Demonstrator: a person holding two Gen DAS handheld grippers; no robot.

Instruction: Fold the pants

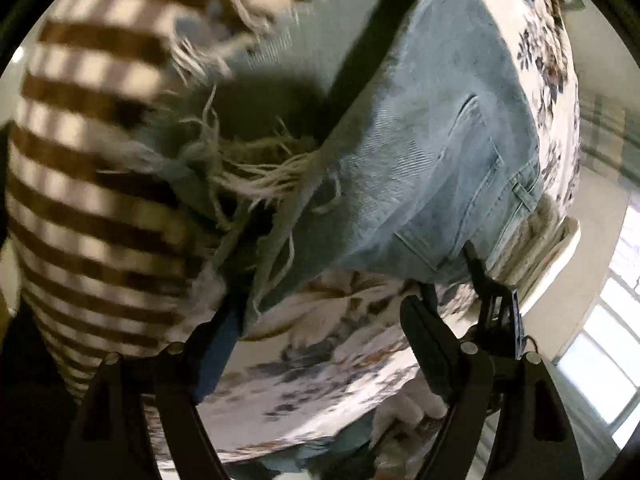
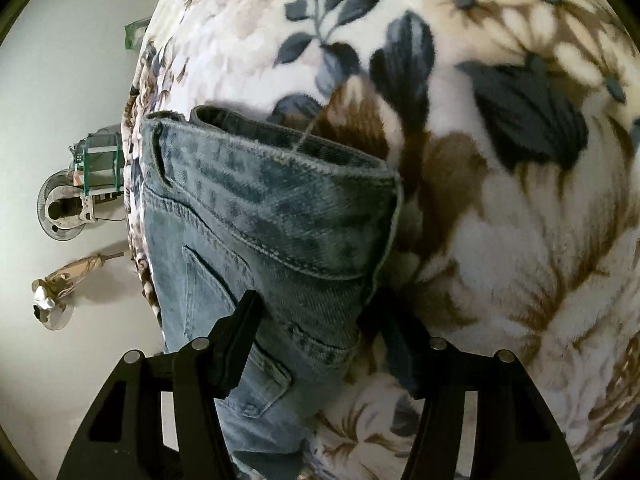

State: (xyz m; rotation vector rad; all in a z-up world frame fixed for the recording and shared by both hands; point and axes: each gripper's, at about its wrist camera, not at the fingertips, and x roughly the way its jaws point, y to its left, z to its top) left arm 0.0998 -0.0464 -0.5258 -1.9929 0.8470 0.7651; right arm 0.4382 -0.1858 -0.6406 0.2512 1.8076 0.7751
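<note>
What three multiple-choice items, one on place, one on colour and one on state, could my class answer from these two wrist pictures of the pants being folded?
1. Where do the jeans lie?
A. on a floral blanket
B. on a bare wooden table
C. in a basket

2. What colour are the jeans?
A. black
B. light blue
C. red

3. How does the right gripper stand?
A. shut on nothing
B. out of view
C. open, its fingers astride the waistband end

Answers: 1 A, the floral blanket surrounds the denim; 2 B, faded blue denim shows in both views; 3 C, a wide gap separates the fingers, denim between them.

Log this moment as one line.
task: fold pants | jeans on floral blanket | left tongs open | right tongs open, straddling waistband
</note>
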